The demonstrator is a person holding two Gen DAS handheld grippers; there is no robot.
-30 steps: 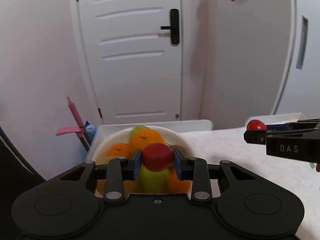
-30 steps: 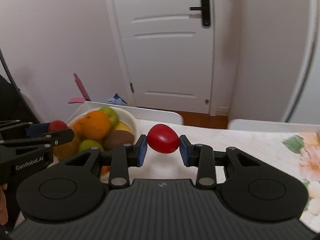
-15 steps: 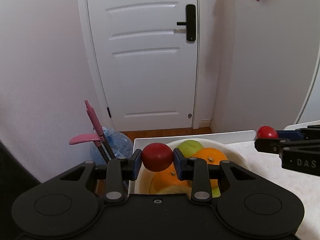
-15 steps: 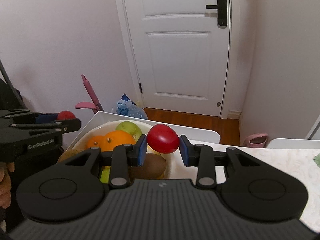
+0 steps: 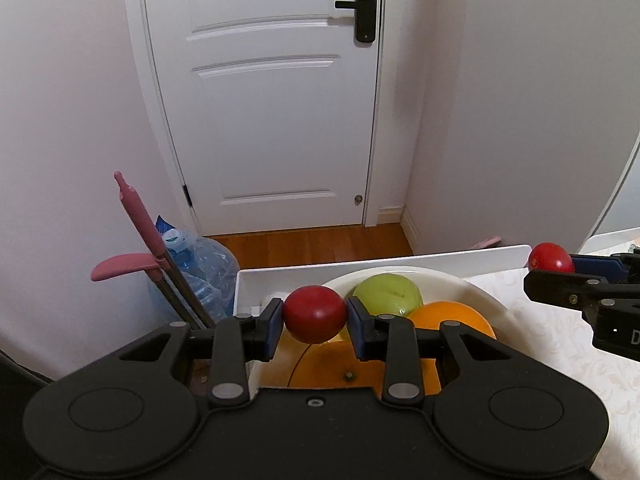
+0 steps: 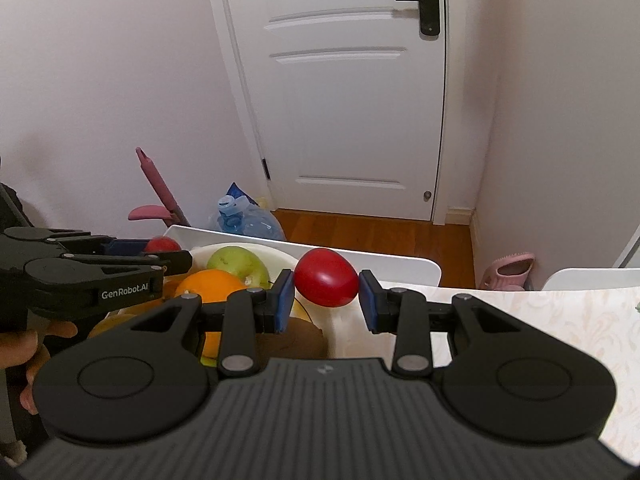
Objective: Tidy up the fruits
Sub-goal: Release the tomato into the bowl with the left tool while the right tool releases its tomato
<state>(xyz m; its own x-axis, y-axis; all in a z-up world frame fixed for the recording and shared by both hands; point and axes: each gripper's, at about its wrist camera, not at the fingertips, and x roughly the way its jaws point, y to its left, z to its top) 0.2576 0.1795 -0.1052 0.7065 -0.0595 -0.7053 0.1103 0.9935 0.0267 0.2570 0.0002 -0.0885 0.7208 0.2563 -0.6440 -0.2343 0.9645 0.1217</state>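
Observation:
My left gripper point(image 5: 315, 319) is shut on a dark red round fruit point(image 5: 315, 314), held above the near left rim of a white bowl point(image 5: 476, 294). The bowl holds a green apple point(image 5: 388, 293), oranges point(image 5: 452, 316) and a brown kiwi point(image 6: 296, 340). My right gripper point(image 6: 326, 294) is shut on a bright red fruit point(image 6: 326, 282), held above the bowl's right rim. Each gripper shows in the other's view, the right point(image 5: 560, 280) and the left point(image 6: 160, 256), both still gripping red fruit.
The bowl stands in a white tray point(image 5: 400, 266) at the corner of a table with a pale patterned cloth point(image 6: 560, 320). Beyond are a white door point(image 5: 272, 100), a blue water jug point(image 5: 200, 276), a pink-handled tool point(image 5: 136, 216) and the wooden floor.
Both grippers have tilted up and drawn back from the bowl with their red fruit still gripped. More of the door and floor shows now.

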